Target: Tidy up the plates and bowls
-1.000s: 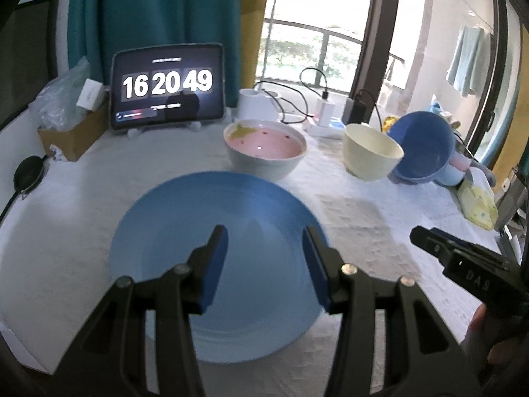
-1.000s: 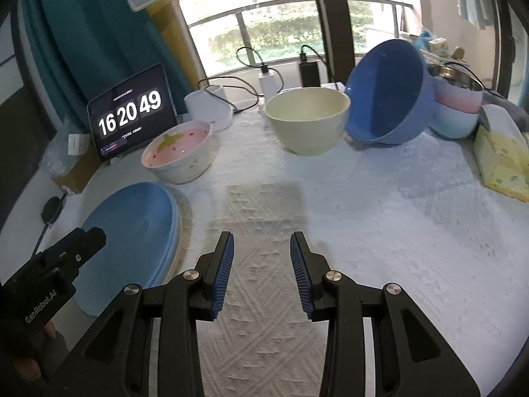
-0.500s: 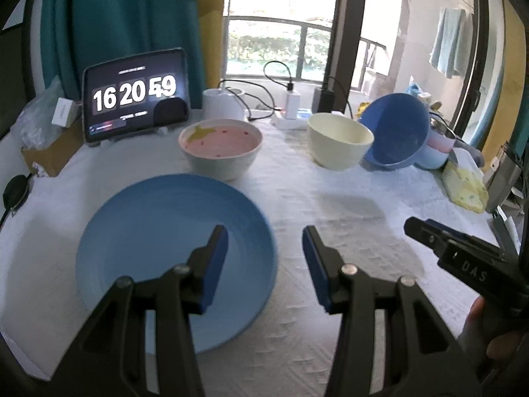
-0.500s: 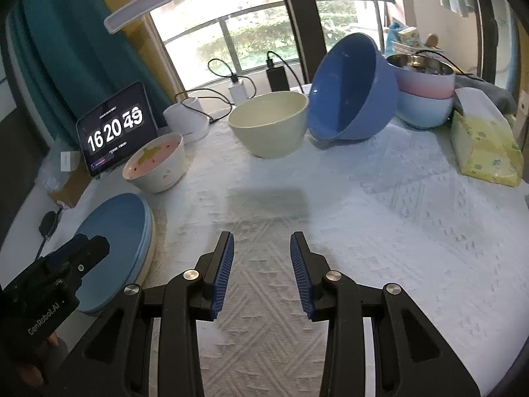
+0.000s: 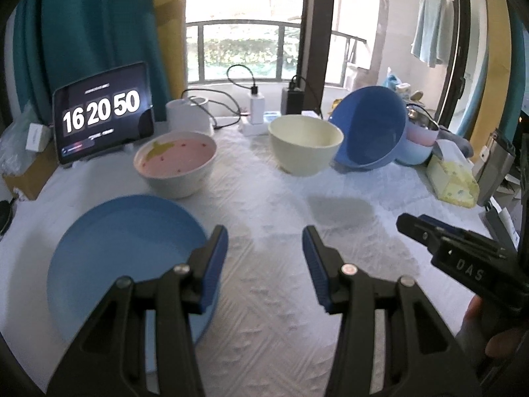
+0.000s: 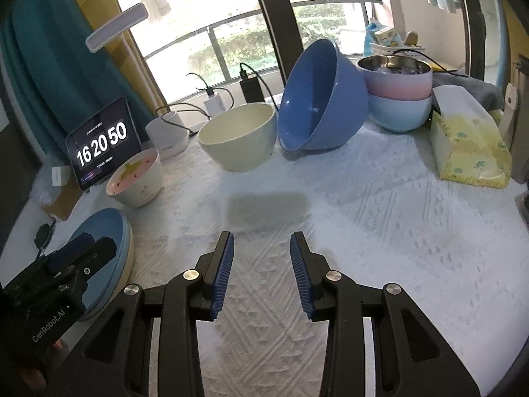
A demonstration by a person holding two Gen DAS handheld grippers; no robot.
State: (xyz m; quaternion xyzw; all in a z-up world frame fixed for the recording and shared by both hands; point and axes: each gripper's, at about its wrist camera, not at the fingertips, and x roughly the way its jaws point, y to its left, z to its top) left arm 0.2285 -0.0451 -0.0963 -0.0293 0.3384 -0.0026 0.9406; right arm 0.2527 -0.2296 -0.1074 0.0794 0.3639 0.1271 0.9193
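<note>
Nearest to me, the left gripper (image 5: 264, 248) hangs over the white textured tablecloth (image 5: 281, 297), its blue-padded fingers spread apart with nothing between them. The right gripper (image 6: 261, 254) sits beside it, likewise parted and empty, angled down at bare cloth.

Just under the left gripper's left finger lies the blue plate (image 5: 125, 258), flat on the table; from the right wrist view it appears to rest on a cream-coloured plate beneath it. Beyond the plate stands the pink-lined bowl (image 5: 175, 165) with a yellow patch inside, upright and close to the plate's far edge.

Further along, to the right, the cream bowl (image 6: 238, 139) stands upright, and just beside it the large blue bowl (image 6: 317, 99) leans tilted on its side, its mouth facing the cream one. Against its back is a stack: a pink bowl with a steel lining (image 6: 396, 79) nested in a light blue bowl (image 6: 396, 112). A yellow tissue pack (image 6: 469, 152) lies to the right.

At the far edge, a tablet (image 5: 102, 115) shows a clock.
</note>
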